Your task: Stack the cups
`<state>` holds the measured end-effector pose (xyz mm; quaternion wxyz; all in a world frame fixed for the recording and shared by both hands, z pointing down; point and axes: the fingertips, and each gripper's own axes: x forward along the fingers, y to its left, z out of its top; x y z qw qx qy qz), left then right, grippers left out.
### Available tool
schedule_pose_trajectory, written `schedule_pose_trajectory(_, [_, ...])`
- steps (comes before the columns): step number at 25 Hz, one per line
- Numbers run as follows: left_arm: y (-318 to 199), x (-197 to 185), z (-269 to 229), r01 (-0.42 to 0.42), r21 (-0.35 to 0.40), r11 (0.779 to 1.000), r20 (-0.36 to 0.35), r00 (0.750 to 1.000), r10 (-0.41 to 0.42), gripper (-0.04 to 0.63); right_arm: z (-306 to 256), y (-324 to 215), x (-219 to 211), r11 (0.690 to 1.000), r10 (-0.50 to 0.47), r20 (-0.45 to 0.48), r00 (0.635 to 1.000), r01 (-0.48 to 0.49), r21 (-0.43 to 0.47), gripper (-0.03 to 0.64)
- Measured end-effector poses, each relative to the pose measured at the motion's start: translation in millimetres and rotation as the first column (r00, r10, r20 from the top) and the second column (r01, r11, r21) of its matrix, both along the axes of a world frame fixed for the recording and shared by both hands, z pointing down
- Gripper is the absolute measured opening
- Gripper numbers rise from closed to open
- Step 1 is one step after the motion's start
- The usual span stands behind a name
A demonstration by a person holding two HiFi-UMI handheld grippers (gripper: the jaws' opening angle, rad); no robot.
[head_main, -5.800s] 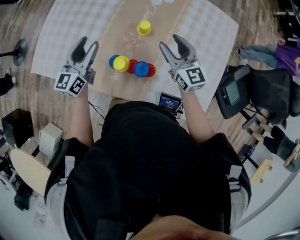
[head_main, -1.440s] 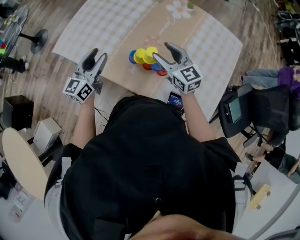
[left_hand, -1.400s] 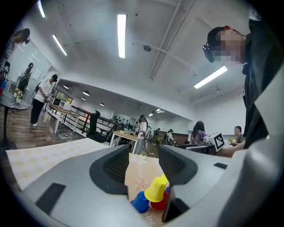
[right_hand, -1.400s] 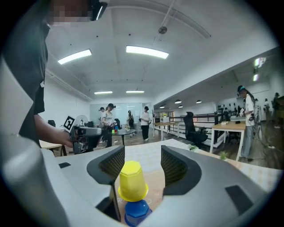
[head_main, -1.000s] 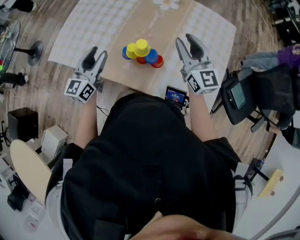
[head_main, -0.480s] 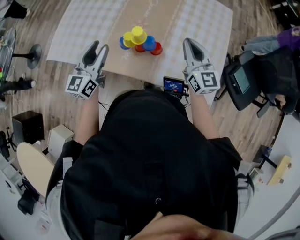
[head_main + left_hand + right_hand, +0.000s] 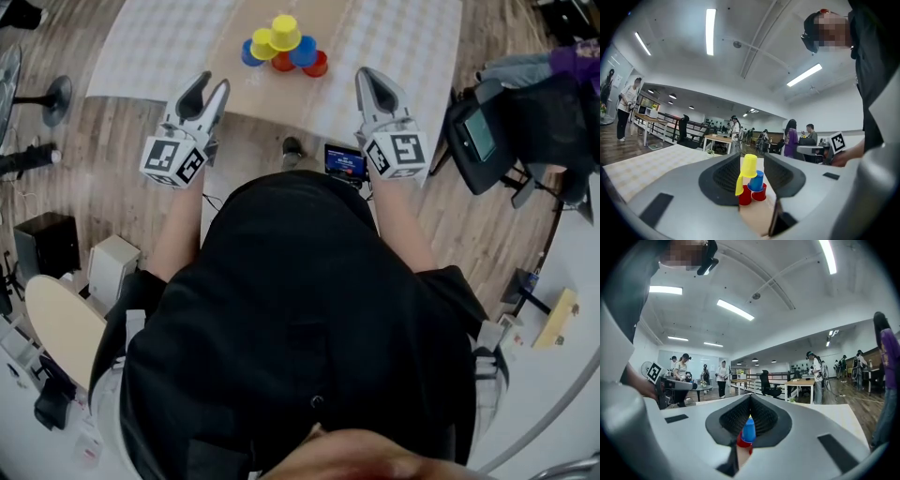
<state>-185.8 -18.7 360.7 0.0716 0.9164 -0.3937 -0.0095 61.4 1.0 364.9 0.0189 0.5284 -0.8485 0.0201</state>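
We see the cups [image 7: 281,47] piled in a small pyramid on the table [image 7: 403,47], ahead of both grippers and between them. We count 2 red, 2 blue and 2 yellow, with 1 yellow on top. The left gripper [image 7: 208,90] is at the table's near edge, well short of the pile. Its jaws are closing with nothing between them. The right gripper [image 7: 368,79] is equally far back, jaws together and empty.
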Motion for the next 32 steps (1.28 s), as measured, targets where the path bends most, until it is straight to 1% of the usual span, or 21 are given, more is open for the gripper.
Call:
schedule_pose_trajectory(2, [20.5,-0.5,2.8,-0.014,-0.004,1.0,0.006,1.0,0.014,0.156,7.4,19.8,-9.3,1.0,-0.015,0.0,1.0,0.015,-0.018,0.011])
schedule_pose_trajectory(5, [48.0,-0.5,16.1,-0.024,-0.029,0.999,0.003,1.0,0.024,0.15,19.5,47.7,-15.8,0.999,-0.024,-0.008,1.0,0.023,-0.04,0.011])
schedule_pose_trajectory(9, [78.6,-16.7,33.6,-0.001,-0.056,0.998,-0.011,1.0,0.0,0.144,33.6,77.7,-23.6,0.998,-0.022,-0.014,1.0,0.021,-0.059,0.011])
schedule_pose_trajectory(12, [98.0,-23.9,37.7,0.019,-0.059,0.998,-0.013,1.0,-0.019,0.138,40.7,99.7,-25.9,0.998,-0.026,-0.028,0.999,0.024,-0.064,0.009])
schedule_pose_trajectory(15, [114.3,-27.9,33.7,0.028,-0.05,0.998,-0.018,0.999,-0.029,0.135,43.3,114.1,-27.0,0.997,-0.022,-0.023,0.999,0.021,-0.074,0.011])
schedule_pose_trajectory(21, [130.1,-36.0,27.4,0.056,-0.037,0.998,-0.03,0.998,-0.057,0.133,37.0,122.6,-24.0,0.998,-0.016,-0.008,1.0,0.016,-0.055,0.011])
schedule_pose_trajectory(28, [145.9,-34.4,26.5,0.047,-0.052,0.998,-0.046,0.998,-0.05,0.132,42.1,142.5,-9.0,0.997,0.024,0.016,1.0,-0.023,-0.067,0.011])
schedule_pose_trajectory(32, [147.8,-28.4,20.8,0.036,-0.037,0.999,-0.047,0.998,-0.037,0.132,40.0,150.6,-1.5,0.997,0.039,0.02,0.999,-0.038,-0.064,0.011])
